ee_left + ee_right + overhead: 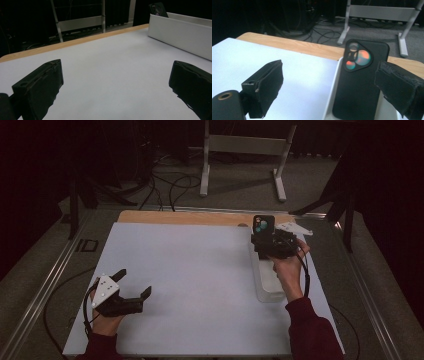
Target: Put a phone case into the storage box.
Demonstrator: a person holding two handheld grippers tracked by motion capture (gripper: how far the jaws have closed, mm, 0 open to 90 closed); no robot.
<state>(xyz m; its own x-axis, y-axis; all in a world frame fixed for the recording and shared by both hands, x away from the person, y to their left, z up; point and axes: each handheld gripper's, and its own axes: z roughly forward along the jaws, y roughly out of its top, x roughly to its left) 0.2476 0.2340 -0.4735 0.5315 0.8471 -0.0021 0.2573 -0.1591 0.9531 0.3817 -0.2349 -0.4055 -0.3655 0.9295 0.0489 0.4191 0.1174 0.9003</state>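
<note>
One white mat (200,285) covers most of the wooden table (180,217), and on its right side lies a long white tray (267,287) running from near to far. At the far end of that tray a black phone (359,82) stands upright, its camera cluster at the top facing the right gripper (329,87); in the high view the phone (263,227) rises just beyond the person's right hand (287,267). That gripper's jaws stand wide apart, the right one overlapping the phone's edge and the left one well off over the mat, so it grips nothing; whether the right jaw touches the case I cannot tell. The left gripper (131,287) rests at the near left of the mat, jaws spread wide and empty, well away from the tray (180,35). By my reading, the phone is either just placed in the tray or about to be grasped; the pictures do not settle which, and no closing on it has begun.
</note>
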